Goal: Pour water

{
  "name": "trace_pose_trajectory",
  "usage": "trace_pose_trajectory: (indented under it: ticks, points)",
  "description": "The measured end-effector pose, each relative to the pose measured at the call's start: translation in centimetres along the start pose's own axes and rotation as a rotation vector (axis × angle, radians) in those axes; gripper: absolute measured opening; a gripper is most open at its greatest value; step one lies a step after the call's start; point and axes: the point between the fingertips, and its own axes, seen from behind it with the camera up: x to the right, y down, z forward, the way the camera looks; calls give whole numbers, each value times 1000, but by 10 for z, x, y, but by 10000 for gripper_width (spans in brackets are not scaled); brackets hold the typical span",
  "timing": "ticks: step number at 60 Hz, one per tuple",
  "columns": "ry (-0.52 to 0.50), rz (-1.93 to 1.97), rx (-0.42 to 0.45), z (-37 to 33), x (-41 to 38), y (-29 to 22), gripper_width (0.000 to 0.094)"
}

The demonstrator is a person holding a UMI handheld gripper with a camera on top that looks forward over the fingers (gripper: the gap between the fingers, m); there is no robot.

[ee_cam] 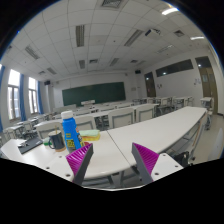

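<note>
A clear water bottle [70, 133] with a blue cap and blue-yellow label stands upright on a long white desk [140, 135], just beyond my left finger. A dark mug [53, 139] stands next to it on its left. My gripper [112, 160] is open and empty, its two magenta-padded fingers [80, 161] spread wide above the desk's near edge. The bottle is ahead and to the left of the gap between the fingers.
This is a classroom with rows of white desks and chairs [122, 116]. A green chalkboard [94, 93] hangs on the far wall. A dark flat object [29, 144] lies on the desk left of the mug. Windows line the left wall.
</note>
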Motion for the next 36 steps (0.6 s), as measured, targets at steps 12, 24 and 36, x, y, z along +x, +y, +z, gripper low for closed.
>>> trace_pose_trajectory:
  ticks: [12,24,36]
  points:
    - [-104,-40,-7,-5,-59,-9,830]
    - [-231,-114,-6,37,-105,15,825]
    - [-231,-122,6,90,-141,21,818]
